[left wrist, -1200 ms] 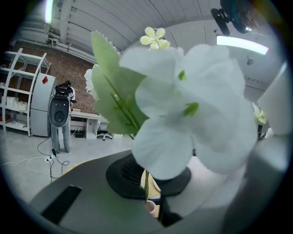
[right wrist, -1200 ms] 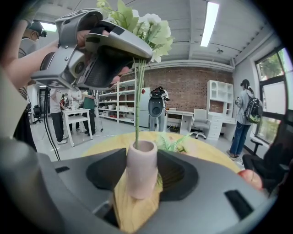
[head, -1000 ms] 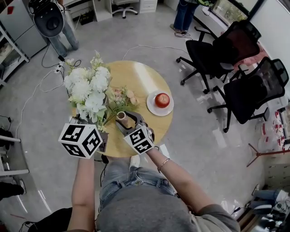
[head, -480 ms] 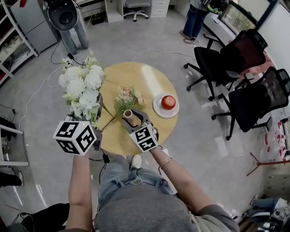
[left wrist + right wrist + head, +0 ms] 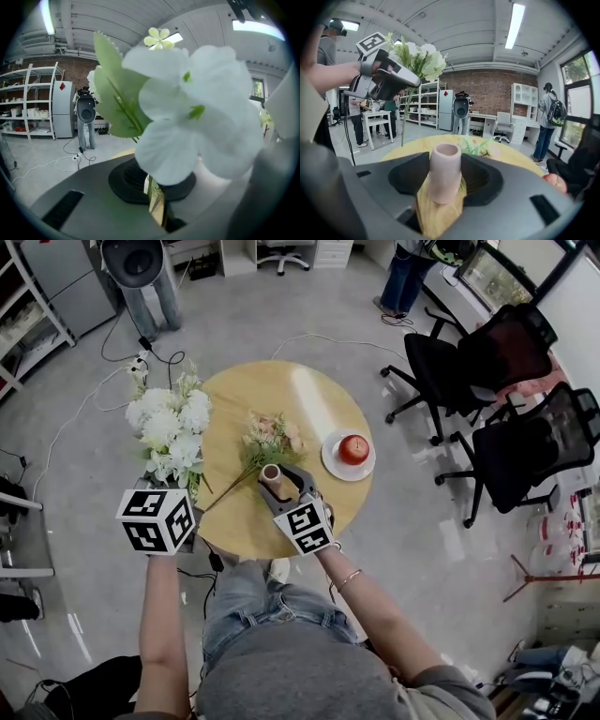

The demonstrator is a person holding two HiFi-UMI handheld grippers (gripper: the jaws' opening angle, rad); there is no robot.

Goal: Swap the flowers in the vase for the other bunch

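At the lower middle of the head view, near the round counter's front edge, the empty pink vase stands upright, with the right gripper's fingers closed on its sides. Just above it the pink bunch lies on the wood. At left, over the counter's left edge, the left gripper has its fingers shut on the stems of the white bunch, blooms upward. At right an apple sits on a plate.

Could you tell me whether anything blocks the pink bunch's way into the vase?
Nothing visible does: the vase is empty in the right gripper, and the white bunch is held off to its left.
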